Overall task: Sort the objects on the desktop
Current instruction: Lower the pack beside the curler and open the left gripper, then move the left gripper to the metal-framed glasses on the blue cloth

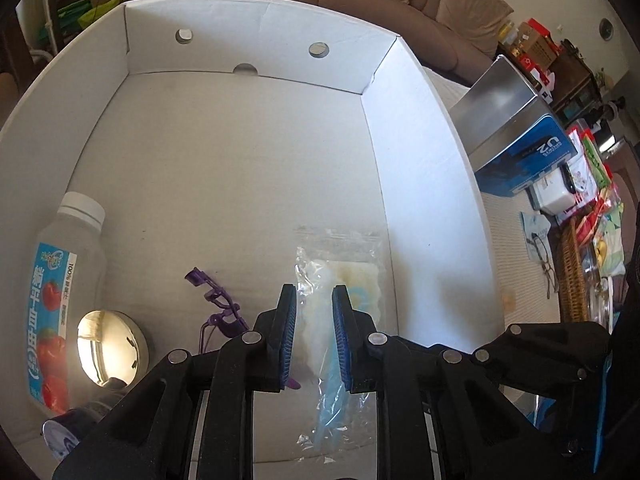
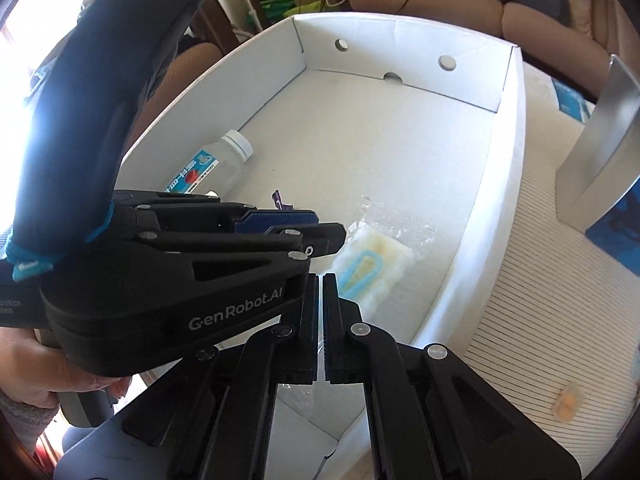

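Observation:
A clear plastic bag (image 1: pixel 340 256) holding a white fluffy pad with a light blue handle hangs low inside the white cardboard box (image 1: pixel 256 40). My left gripper (image 1: pixel 314 292) is shut on the bag's middle, and the white pad fills the narrow gap between its blue pads. In the right wrist view the bag (image 2: pixel 380 252) stretches from the left gripper (image 2: pixel 334 236) down to my right gripper (image 2: pixel 322 280). The right gripper is shut, with a thin strip of the bag's plastic pinched between its fingers at the box's (image 2: pixel 400 40) near edge.
Along the box's left side lie a plastic bottle (image 1: pixel 68 280), a round mirror (image 1: pixel 108 348), a purple eyelash curler (image 1: pixel 216 304) and a dark jar (image 1: pixel 64 436). Right of the box stand a silver and blue carton (image 1: pixel 516 128), glasses (image 1: pixel 544 256) and a wicker basket (image 1: pixel 572 272).

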Motion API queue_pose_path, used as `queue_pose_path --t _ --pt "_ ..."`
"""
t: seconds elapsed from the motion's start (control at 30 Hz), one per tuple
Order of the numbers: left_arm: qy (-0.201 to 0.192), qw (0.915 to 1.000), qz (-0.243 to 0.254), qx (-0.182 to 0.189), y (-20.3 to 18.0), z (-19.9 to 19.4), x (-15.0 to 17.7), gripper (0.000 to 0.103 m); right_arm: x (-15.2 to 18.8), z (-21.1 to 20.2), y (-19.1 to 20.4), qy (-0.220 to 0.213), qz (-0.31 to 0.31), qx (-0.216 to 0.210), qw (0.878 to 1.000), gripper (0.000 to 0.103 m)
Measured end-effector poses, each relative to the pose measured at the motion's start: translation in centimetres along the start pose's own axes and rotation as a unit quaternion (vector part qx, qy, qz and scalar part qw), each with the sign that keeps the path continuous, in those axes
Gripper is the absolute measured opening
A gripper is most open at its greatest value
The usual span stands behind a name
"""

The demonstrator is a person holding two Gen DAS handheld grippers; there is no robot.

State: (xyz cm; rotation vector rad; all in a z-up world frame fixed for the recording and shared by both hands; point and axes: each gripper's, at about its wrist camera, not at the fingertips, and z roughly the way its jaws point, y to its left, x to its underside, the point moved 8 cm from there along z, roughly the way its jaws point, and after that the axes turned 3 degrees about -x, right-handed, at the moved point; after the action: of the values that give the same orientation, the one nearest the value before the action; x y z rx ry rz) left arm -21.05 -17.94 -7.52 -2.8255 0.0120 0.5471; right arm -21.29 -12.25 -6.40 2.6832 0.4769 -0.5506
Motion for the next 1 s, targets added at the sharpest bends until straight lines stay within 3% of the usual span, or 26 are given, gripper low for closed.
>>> queue_pose_path --t 0.07,0.13,0.2,0.23,0.27,0.37,0.4,0.43,0.5,0.53,0.73,1.0 --pt "-0.003 1.0 -0.002 -0.001 0.2 -0.5 0.1 0.017 -0.1 0.0 0.0 0.0 -0.001 0.001 1.0 0.005" --pt "-0.011 0.9999 -0.002 -0.009 0.4 -1.4 0.1 0.024 -0.2 -0.3 0.1 -0.005 -0.002 0.006 1.0 0.005" --pt "-0.015 0.9998 -0.001 -0.015 0.3 -2.4 0.2 0.043 -0.2 -0.8 0.2 -0.012 -0.001 0.006 1.0 0.006" --pt "-0.015 0.9997 0.001 -0.018 0.3 -2.9 0.3 0.047 -0.2 -1.1 0.3 -0.015 0.001 0.008 1.0 0.009" --pt "-0.017 0.9996 0.003 -0.023 0.2 -3.4 0.4 0.059 -0.1 -1.6 0.4 -0.019 0.003 0.009 1.0 0.013" --pt "-0.039 0.9984 0.011 -0.04 0.1 -5.6 0.7 0.09 0.0 -3.3 0.7 -0.036 0.004 0.017 0.999 0.057" --pt "-0.046 0.998 0.011 -0.042 0.2 -6.4 0.9 0.094 -0.1 -4.2 0.8 -0.046 0.003 0.028 0.999 0.082" --pt "-0.05 0.9977 0.01 -0.044 0.3 -7.1 1.0 0.094 -0.1 -5.0 0.9 -0.058 0.0 0.04 0.997 0.095" --pt "-0.059 0.9971 0.007 -0.047 0.5 -8.7 1.4 0.097 0.0 -6.5 1.2 -0.072 -0.003 0.051 0.996 0.101" --pt "-0.064 0.9967 0.005 -0.05 0.6 -9.4 1.5 0.103 0.2 -7.2 1.2 -0.074 0.0 0.055 0.996 0.103" --pt "-0.088 0.9939 -0.004 -0.067 0.3 -13.1 3.2 0.103 1.6 -11.6 0.4 -0.101 0.02 0.069 0.992 0.103" --pt "-0.091 0.9927 0.013 -0.077 -2.2 -14.3 6.6 0.103 4.3 -16.7 -1.7 -0.127 0.048 0.081 0.987 0.103"
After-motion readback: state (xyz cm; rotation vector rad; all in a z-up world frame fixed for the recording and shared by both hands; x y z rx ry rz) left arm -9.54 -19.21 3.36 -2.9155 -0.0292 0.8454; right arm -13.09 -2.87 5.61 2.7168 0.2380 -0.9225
